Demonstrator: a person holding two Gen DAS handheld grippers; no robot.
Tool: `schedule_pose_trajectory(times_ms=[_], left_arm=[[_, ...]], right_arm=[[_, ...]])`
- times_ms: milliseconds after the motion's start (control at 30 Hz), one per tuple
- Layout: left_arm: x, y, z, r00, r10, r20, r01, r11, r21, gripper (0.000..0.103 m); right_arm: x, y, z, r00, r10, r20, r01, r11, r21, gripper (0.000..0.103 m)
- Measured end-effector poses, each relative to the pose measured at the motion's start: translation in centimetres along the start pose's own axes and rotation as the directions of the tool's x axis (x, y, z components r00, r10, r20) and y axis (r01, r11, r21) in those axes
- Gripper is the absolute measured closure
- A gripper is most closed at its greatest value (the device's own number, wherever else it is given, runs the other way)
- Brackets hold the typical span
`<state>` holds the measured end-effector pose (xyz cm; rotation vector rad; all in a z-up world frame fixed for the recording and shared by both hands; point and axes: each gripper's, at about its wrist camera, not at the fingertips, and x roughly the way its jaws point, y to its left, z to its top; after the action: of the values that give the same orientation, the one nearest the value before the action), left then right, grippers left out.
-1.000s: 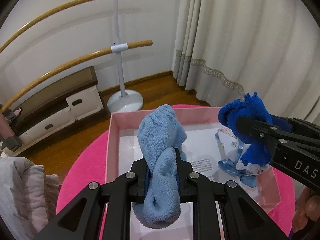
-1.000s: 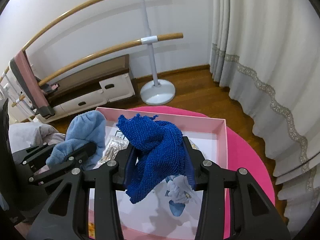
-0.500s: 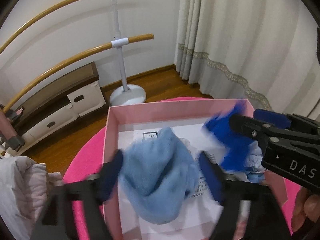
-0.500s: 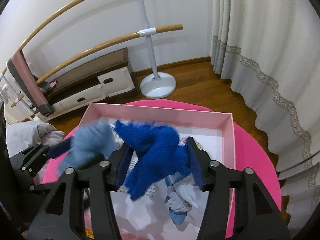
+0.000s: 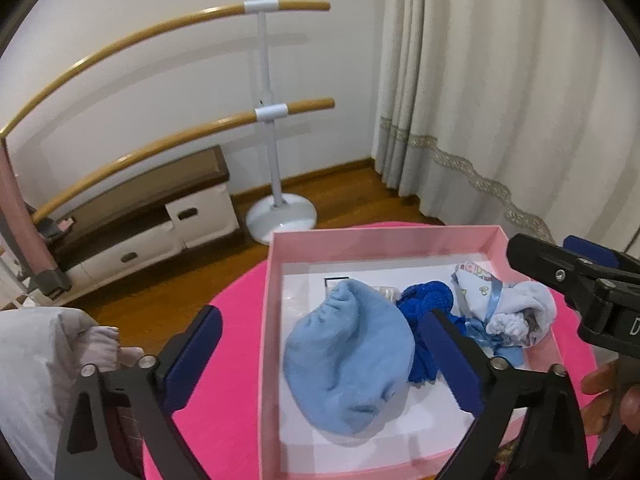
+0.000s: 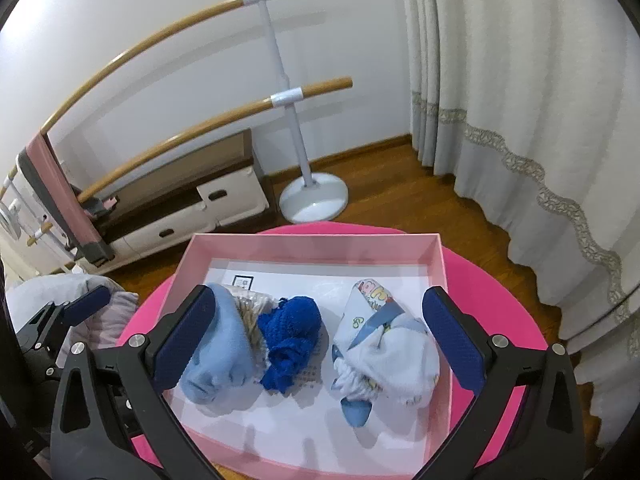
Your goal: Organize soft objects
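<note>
A pink box [image 5: 384,236] [image 6: 316,242] sits on a round pink table [image 5: 240,300] [image 6: 484,280]. Inside lie a light blue fleece piece [image 5: 352,360] [image 6: 224,356], a dark blue knitted cloth [image 5: 430,304] [image 6: 292,336] and a white printed cloth with blue ribbon [image 5: 508,308] [image 6: 384,344]. My left gripper [image 5: 320,356] is open and empty above the light blue piece. My right gripper [image 6: 320,336] is open and empty above the box; it also shows at the right in the left wrist view [image 5: 580,280].
A ballet barre stand [image 5: 276,208] [image 6: 312,196] and a low drawer cabinet [image 5: 132,232] [image 6: 180,216] stand by the far wall. Curtains [image 5: 500,100] [image 6: 520,120] hang at the right. Pale bedding [image 5: 36,360] [image 6: 72,292] lies left of the table.
Both grippers opened. The light blue piece and the dark blue cloth dropped out of them into the pink box. Both grippers rose a little.
</note>
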<state>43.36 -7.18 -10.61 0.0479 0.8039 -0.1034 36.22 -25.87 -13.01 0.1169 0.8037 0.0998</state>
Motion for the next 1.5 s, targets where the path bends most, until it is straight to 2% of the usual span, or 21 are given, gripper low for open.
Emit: schedule_pose_trajectory(times_ms=[300, 633, 1000, 1233, 1500], left_arm=[[-6.0, -0.8, -3.8, 0.996, 0.037, 0.079, -0.038, 0.999, 0.007, 0.000], [-12.6, -1.7, -9.8, 0.990, 0.049, 0.134, -0.046, 0.999, -0.023, 0.000], [-21.5, -2.5, -18.5, 0.979, 0.059, 0.193, -0.056, 0.998, -0.018, 0.000], [-26.6, -4.4, -23.6, 0.973, 0.086, 0.215, -0.088, 0.996, -0.003, 0.000], [-30.9, -5.5, -26.9, 0.968, 0.078, 0.239, -0.077, 0.997, -0.013, 0.000]], right_arm=[[-6.3, 1.5, -2.0, 0.994, -0.003, 0.110, 0.004, 1.000, -0.007, 0.000], [-14.9, 1.7, -6.5, 0.967, -0.037, 0.252, 0.031, 0.999, 0.027, 0.000], [-21.7, 2.0, -12.9, 0.941, -0.104, 0.321, 0.097, 0.995, 0.038, 0.000], [-24.4, 2.3, -16.7, 0.935, -0.118, 0.334, 0.109, 0.993, 0.046, 0.000], [-26.3, 1.2, -19.8, 0.919, -0.178, 0.352, 0.164, 0.984, 0.068, 0.000]])
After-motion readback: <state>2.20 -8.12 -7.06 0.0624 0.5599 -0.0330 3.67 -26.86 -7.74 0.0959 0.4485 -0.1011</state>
